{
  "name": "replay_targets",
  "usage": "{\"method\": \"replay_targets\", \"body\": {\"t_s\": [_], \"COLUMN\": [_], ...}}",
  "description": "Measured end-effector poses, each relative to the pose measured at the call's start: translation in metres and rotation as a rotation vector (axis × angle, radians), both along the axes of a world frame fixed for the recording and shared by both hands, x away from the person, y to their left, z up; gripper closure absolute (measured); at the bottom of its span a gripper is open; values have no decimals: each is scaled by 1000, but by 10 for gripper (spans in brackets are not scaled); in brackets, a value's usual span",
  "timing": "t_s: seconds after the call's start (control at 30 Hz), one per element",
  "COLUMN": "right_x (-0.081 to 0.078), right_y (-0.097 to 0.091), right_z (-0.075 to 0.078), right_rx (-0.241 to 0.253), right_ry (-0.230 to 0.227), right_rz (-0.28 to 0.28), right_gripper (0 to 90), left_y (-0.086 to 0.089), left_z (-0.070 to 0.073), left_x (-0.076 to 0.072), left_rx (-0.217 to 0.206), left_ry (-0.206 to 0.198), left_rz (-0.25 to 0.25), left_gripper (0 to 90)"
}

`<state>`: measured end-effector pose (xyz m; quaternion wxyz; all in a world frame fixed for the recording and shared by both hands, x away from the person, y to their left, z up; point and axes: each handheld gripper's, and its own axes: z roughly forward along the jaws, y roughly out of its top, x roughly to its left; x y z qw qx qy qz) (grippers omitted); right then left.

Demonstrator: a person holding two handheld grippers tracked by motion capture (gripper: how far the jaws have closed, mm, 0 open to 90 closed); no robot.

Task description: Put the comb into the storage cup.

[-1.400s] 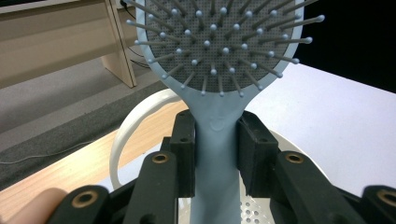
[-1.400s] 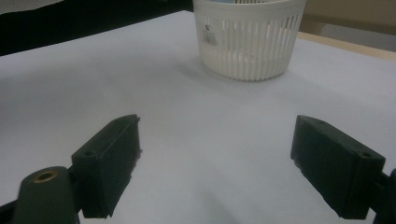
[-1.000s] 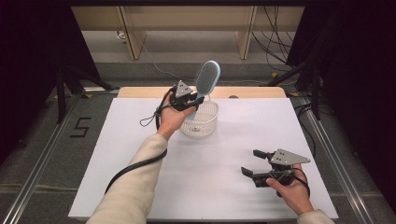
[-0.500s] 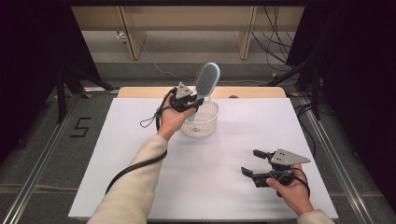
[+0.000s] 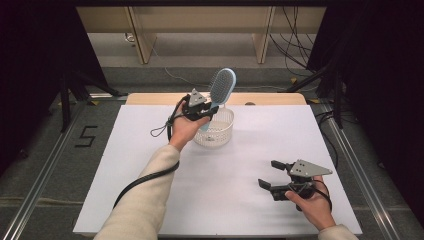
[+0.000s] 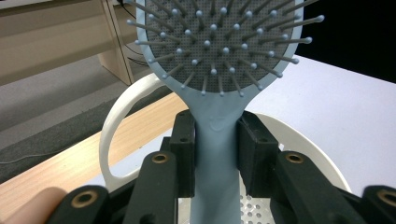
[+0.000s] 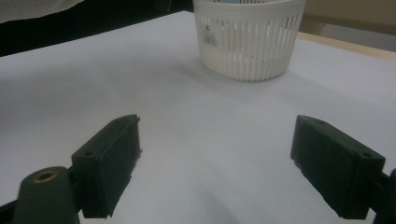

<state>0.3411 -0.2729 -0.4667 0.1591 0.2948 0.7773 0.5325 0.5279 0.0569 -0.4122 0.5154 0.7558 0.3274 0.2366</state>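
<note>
A pale blue hairbrush (image 5: 220, 89) stands nearly upright above a white slatted basket (image 5: 218, 134) at the far middle of the bench (image 5: 150, 150), its long axis running from the handle below to the oval head above, tipped slightly to the right in the high view. In my left gripper view the bristle pad (image 6: 219, 42) faces me, grey with ball-tipped pins, and the handle drops straight down between my fingers (image 6: 184, 149), which pinch it on both sides just under the head. The handle's lower end hangs over the basket's perforated floor; whether it touches, I cannot tell. My left gripper (image 5: 202, 107) holds the brush over the basket's left rim, my cream sleeve (image 5: 145, 200) reaching in from the near edge with a black cable trailing beside it.

My right gripper (image 5: 270, 175) rests well apart, low over the near right part of the bench, its fingers (image 7: 109, 163) spread wide with nothing between them, pointing toward the basket.

The bench top is a plain white sheet with a strip of light wood along its far edge. Beyond it lie a grey floor, pale wooden furniture legs (image 5: 140, 35), loose cables and dark curtains at both sides. A number five (image 5: 86, 136) is marked on the floor at left.
</note>
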Motion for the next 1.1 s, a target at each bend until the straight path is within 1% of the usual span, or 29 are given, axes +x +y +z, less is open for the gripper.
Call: {"method": "replay_targets", "body": {"t_s": [0.23,0.47,0.73,1.1], "right_x": [0,0,0,0], "right_y": [0,0,0,0], "right_z": [0,0,0,0], "right_rx": [1,1,1,1], "right_ry": [3,3,4,3], "right_rz": [0,0,0,0], "right_gripper": [164,164,164,164], "left_y": [-1,-1,-1,-1], "left_z": [-3,-4,-6,-7], "left_x": [1,1,2,1], "left_rx": [-2,5,1,11], "left_ry": [5,4,11,15], "left_rz": [-2,0,-4,-14], "left_gripper": [697,696,696,693]}}
